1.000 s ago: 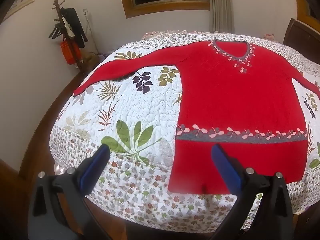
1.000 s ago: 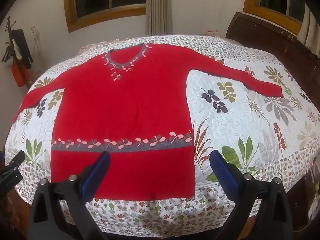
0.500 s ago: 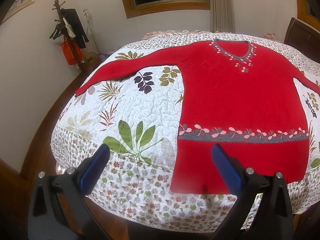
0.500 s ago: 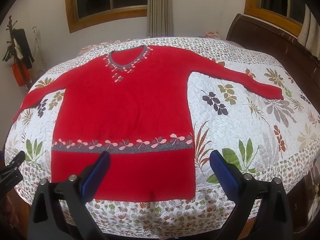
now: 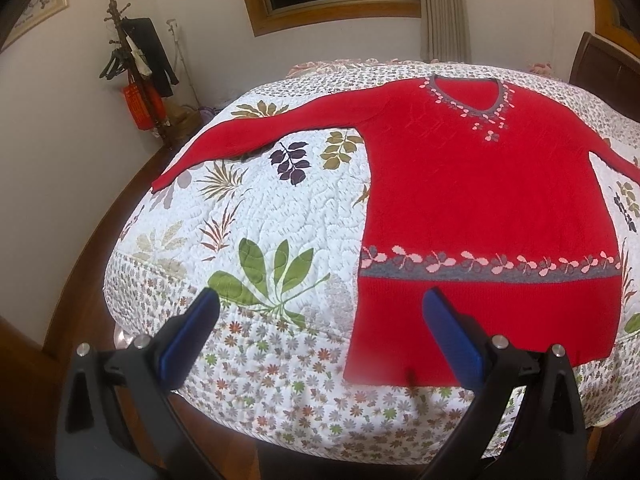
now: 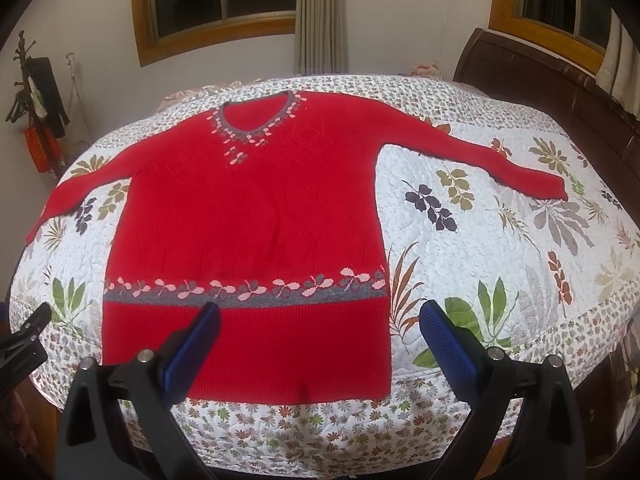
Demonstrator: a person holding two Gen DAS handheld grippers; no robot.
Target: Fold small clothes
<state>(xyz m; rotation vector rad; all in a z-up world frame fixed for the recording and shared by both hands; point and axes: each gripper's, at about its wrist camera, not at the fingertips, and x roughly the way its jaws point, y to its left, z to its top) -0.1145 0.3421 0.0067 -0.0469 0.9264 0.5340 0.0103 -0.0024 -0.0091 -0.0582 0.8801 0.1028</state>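
Both my grippers, left gripper (image 5: 318, 326) and right gripper (image 6: 320, 330), gape empty above the bed (image 6: 460, 216). Red sweater (image 6: 248, 216) lies flat, unfolded. I'd pinch each sleeve cuff, fold inward evenly.

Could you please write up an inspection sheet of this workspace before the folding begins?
Surface: bed under a white leaf-print quilt, smooth.
Job's things: one red sweater spread flat, front up, both sleeves out to the sides, hem at the near edge; no fold made yet.
Clutter: nothing seen on the quilt besides the sweater.
Grippers: left gripper open, empty, above the hem's left corner; right gripper open, empty, above the hem's right corner; neither touches the cloth.
Cables: one thin cord on the wall beside the coat rack.
Surroundings: wood-framed window, curtain, dark headboard, wooden floor.
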